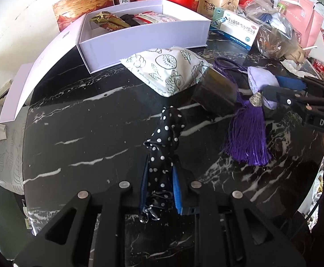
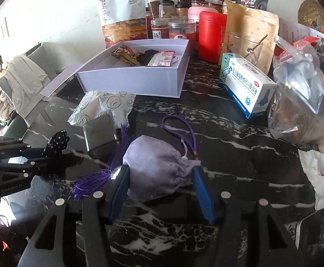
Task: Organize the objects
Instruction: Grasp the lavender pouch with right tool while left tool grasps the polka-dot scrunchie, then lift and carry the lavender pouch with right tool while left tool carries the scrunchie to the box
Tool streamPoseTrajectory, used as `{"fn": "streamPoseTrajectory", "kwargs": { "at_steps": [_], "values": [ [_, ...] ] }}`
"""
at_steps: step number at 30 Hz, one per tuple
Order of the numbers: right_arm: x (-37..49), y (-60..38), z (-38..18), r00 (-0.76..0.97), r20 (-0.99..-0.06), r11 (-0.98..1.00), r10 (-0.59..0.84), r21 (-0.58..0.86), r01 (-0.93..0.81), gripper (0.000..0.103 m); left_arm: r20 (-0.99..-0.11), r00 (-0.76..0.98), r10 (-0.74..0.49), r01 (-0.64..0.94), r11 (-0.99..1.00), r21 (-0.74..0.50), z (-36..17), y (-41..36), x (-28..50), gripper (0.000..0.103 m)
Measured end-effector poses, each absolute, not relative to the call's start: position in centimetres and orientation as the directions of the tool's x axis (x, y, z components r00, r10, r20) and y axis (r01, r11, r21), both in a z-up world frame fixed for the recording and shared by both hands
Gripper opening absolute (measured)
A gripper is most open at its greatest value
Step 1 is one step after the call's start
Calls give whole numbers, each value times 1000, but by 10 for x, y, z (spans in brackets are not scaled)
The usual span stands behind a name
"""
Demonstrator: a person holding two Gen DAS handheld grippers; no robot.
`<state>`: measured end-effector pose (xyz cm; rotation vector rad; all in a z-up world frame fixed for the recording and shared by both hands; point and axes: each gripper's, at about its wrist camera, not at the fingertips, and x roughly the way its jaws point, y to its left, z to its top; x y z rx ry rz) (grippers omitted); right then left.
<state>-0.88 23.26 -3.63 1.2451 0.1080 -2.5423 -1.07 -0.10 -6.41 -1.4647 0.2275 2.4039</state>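
Black marble counter (image 1: 95,133) with white veins carries everything, cluttered along the far edge with jars, pouches and a red canister (image 2: 211,35). White open gift box (image 2: 139,82) sits at the back, lid flap hanging off to the left; inside are a gold-green packet, something black and some red-white sachets, with free floor space left at the near side. Looks like the drop spot for loose items, judging by the task.

Leaf-print white pouch (image 1: 168,71) lies just in front of the box, a dark square block (image 1: 217,93) touching its near corner. Blue-white medicine carton (image 2: 246,84) and a clear plastic bag (image 2: 304,104) are off to the right.

Right hand-held gripper (image 2: 161,178) is pinching the lilac drawstring sachet (image 2: 155,164) across its body, both pads pressed into the fabric. Its purple tassel (image 2: 91,180) trails out left of the grip and the cord loop (image 2: 182,131) lies ahead on the marble.

Left hand-held gripper (image 1: 158,178) is pressed nearly together on the black polka-dot fabric tie (image 1: 164,138), loose end flopping forward.

Doing it well: lift both high enough that tassel, cord and the tie's tail clear the pouch, the block and the box wall. Tassel snagging the block is the likely fault. Carry in one at a time, since the two would crowd each other at the box. Release low over bare box floor, not onto the sachets.
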Motion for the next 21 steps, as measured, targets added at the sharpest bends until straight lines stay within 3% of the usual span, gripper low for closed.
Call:
{"fn": "streamPoseTrajectory", "kwargs": {
  "at_steps": [13, 17, 21],
  "values": [
    [28, 229, -42, -555, -800, -943, -228, 40, 330, 61, -888, -419, 192, -378, -926, -22, -60, 2, 17, 18],
    [29, 229, -43, -572, -790, -950, -220, 40, 310, 80, -882, -427, 198, -372, -928, -28, -61, 2, 14, 18],
    [28, 227, -47, -564, -784, -945, -259, 85, 316, 88, -879, -433, 199, -372, -928, -26, -61, 5, 11, 19]
  ]
}}
